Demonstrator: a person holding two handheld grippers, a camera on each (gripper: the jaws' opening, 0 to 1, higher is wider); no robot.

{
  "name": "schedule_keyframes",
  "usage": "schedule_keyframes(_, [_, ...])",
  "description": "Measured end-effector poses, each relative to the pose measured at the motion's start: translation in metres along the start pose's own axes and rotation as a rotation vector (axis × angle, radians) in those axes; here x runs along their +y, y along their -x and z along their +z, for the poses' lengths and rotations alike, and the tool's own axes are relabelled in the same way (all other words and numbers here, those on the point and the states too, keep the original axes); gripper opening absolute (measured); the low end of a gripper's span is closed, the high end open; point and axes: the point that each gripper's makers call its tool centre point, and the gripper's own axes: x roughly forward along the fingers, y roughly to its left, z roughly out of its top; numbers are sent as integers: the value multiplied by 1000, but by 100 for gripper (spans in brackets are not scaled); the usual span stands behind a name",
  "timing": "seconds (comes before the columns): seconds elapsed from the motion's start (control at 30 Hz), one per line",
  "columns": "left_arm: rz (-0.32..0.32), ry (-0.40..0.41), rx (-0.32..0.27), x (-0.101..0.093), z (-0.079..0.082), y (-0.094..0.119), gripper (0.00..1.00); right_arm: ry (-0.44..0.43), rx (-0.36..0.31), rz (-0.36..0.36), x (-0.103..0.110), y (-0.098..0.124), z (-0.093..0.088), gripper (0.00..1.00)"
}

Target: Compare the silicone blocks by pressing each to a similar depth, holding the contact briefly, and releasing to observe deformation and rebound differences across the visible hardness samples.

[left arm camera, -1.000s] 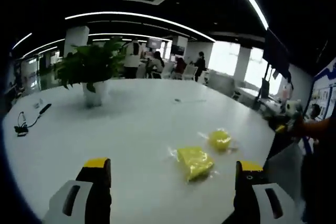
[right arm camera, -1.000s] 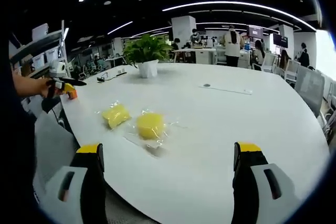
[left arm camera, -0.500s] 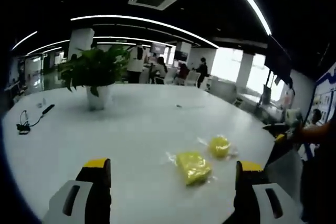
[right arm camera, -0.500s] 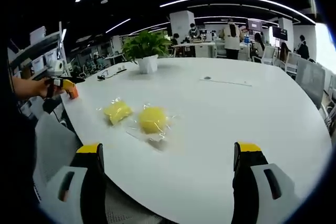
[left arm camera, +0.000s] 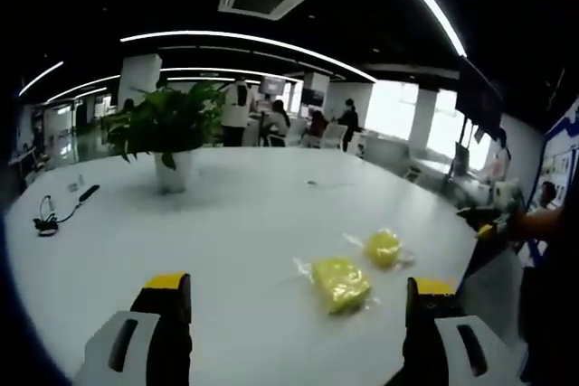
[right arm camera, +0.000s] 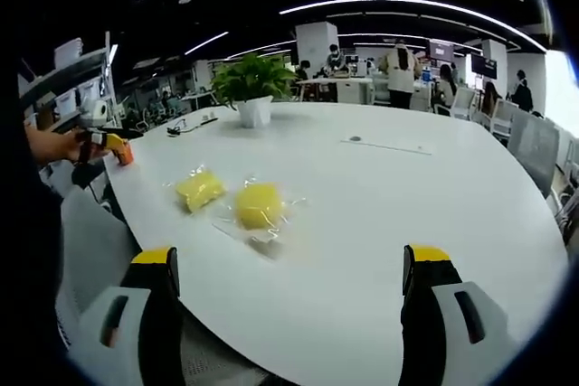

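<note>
Plainly, both tongs (left arm camera: 294, 314) (right arm camera: 294, 300) wide open, empty, bagged yellow blocks (right arm camera: 258, 205) unlabelled, white table (right arm camera: 407, 196).

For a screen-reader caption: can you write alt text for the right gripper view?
Two yellow silicone blocks in clear wrappers lie side by side on a large white table, ahead of the open right tool. A potted plant stands farther back.
</note>
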Motion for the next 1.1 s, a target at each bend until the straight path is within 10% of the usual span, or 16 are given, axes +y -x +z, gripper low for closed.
schedule_keyframes(1.1, [-94, 24, 40, -40, 17, -68, 100, -25, -24, -30, 4, 6, -1, 96])
